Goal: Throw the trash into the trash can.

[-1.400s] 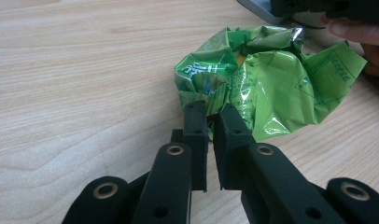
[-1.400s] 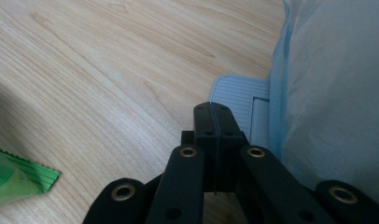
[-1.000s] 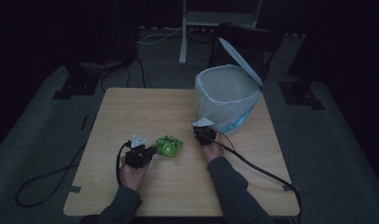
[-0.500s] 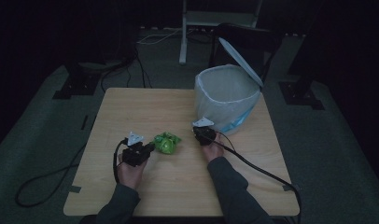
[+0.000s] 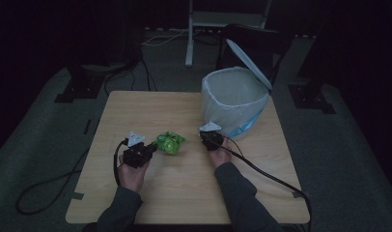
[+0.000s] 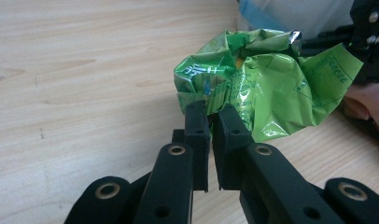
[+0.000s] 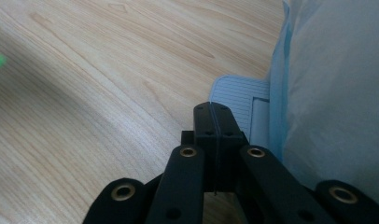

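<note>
Your left hand-held gripper point(image 6: 211, 112) pinches the crumpled green foil wrapper point(image 6: 262, 84) at its edge, mid light-wood tabletop point(image 5: 150, 111). Your right hand-held gripper point(image 7: 214, 114) (jaws fully together, nothing btwn) sits beside the white-lined bin point(image 5: 235, 99).

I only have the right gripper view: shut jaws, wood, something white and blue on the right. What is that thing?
Observer: A small bin lined with a white bag, lid tipped open, standing on the table. The right gripper rests by its base.
Operator: There's a green blur at my left edge.
Observer: That's a crumpled green wrapper, lying between the two grippers.
Operator: Is the left gripper on it?
Observer: Yes. In the left gripper view the left gripper pinches the wrapper's near edge.
Operator: Anything already in the bin?
Observer: Cannot tell; the high view is too dark to see inside.
</note>
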Demonstrator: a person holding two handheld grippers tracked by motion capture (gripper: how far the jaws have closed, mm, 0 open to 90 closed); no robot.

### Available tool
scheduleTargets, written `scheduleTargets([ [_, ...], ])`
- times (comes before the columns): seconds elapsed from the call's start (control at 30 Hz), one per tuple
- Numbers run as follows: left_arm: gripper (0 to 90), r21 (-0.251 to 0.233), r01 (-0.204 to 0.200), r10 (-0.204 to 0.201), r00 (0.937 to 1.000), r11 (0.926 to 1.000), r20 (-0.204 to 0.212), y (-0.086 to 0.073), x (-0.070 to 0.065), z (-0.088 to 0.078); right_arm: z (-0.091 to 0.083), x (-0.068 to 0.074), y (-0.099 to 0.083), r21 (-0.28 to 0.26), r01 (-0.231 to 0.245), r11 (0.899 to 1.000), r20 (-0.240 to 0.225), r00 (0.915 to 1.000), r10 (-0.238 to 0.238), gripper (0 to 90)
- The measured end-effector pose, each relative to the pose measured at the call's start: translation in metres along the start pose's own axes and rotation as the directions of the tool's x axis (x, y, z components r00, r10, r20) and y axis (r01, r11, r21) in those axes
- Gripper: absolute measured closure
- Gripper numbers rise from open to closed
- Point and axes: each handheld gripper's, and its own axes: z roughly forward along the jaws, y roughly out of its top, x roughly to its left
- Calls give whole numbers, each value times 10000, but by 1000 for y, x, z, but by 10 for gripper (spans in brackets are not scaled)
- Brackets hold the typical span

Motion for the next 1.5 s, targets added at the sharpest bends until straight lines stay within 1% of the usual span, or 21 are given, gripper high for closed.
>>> scheduleTargets([
  [0.27, 854, -133, -83, 82, 10000, 9999, -40, 12, 2, -4, 0, 0, 0, 8, -59, 10000, -16, 10000, 59, 900],
  [0.33, 854, -150, -137, 136, 9999, 9998, -70, 16, 3, -5, 0, 0, 0, -20, 30, 10000, -10, 10000, -30, 900],
  [0.53, 854, -323, -125, 122, 9999, 9994, -101, 24, 6, -8, 0, 0, 0, -27, 6, 10000, 0, 10000, -6, 900],
  [0.93, 855, -498, -51, 44, 9999, 9987, -130, 30, 11, -9, 0, -1, 0, -16, 33, 10000, -30, 10000, -33, 900],
  [1.23, 855, -552, -122, 118, 9999, 9984, -85, 36, 11, -8, 0, 0, -1, -42, -43, 10000, -27, 10000, 43, 900],
  [1.37, 855, -621, -204, 202, 9998, 9979, -37, 42, 11, -9, 0, 0, -1, -65, -70, 10000, -24, 10000, 69, 900],
  [1.5, 855, -715, -177, 175, 9998, 9973, -29, 46, 13, -11, 0, 0, -1, -83, -81, 9999, -7, 10000, 81, 900],
])
